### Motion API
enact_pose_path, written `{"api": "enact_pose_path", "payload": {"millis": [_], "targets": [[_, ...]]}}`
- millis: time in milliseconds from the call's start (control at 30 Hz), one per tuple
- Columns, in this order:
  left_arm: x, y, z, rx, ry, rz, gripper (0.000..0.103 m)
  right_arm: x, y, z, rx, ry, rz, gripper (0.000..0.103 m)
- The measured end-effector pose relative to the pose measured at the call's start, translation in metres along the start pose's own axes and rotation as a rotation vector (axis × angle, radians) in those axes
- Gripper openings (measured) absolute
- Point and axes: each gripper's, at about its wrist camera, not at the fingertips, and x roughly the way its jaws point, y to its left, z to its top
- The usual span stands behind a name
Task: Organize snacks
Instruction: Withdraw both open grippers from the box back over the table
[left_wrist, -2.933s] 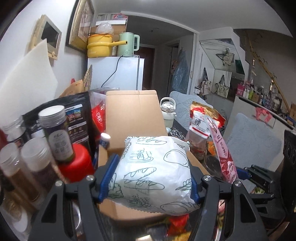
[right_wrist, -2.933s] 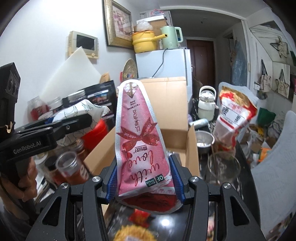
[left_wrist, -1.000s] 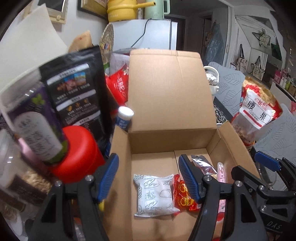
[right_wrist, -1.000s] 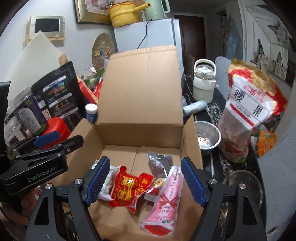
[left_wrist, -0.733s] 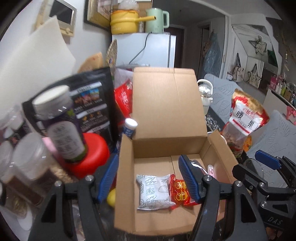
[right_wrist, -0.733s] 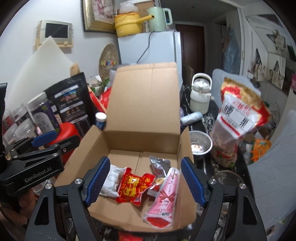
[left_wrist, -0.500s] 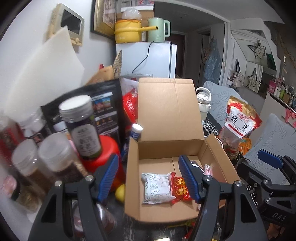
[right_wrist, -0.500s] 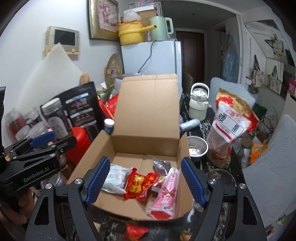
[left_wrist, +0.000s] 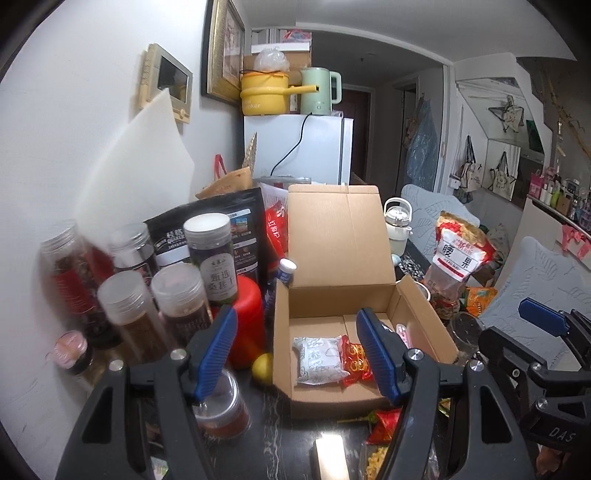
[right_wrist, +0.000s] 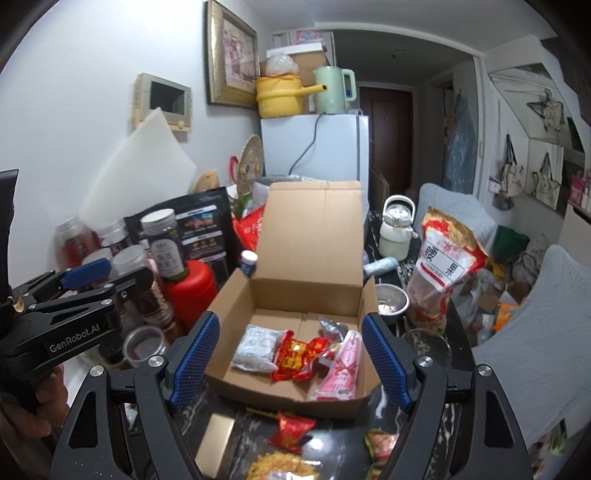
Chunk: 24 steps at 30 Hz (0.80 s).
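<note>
An open cardboard box stands on the dark table with its lid up. Inside lie a white bread packet, a red snack packet, a pink pouch and a silver packet. My left gripper is open and empty, pulled back above the box's front. My right gripper is open and empty, also held back in front of the box. Loose red snacks and a yellow snack bag lie on the table before the box.
Jars, a red canister and a black bag crowd the left of the box. A lemon lies by its left corner. A cashew bag, a steel bowl and a white kettle stand on the right.
Both grippers let go of their packets, which now lie in the box, and both have pulled back and up away from it with jaws open.
</note>
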Motion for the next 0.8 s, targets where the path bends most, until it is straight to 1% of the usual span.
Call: {"api": "enact_pose_path", "payload": {"millis": [200, 467, 733, 800], "targets": [[-0.026, 0.001, -0.018, 0.01, 0.005, -0.02, 0.067, -0.027, 0.01, -0.015, -0.001, -0.013, 0.004, 0.082], [-0.043, -0.007, -0.046, 0.04, 0.041, -0.044, 0.067, -0.056, 0.011, -0.048, 0.035, -0.012, -0.002, 0.082], [-0.046, -0.018, -0.074, 0.066, 0.088, -0.06, 0.067, -0.076, -0.002, -0.082, 0.079, 0.009, -0.063, 0.082], [-0.045, -0.021, -0.083, 0.071, 0.105, -0.076, 0.067, -0.081, -0.004, -0.09, 0.086, 0.011, -0.078, 0.082]]}}
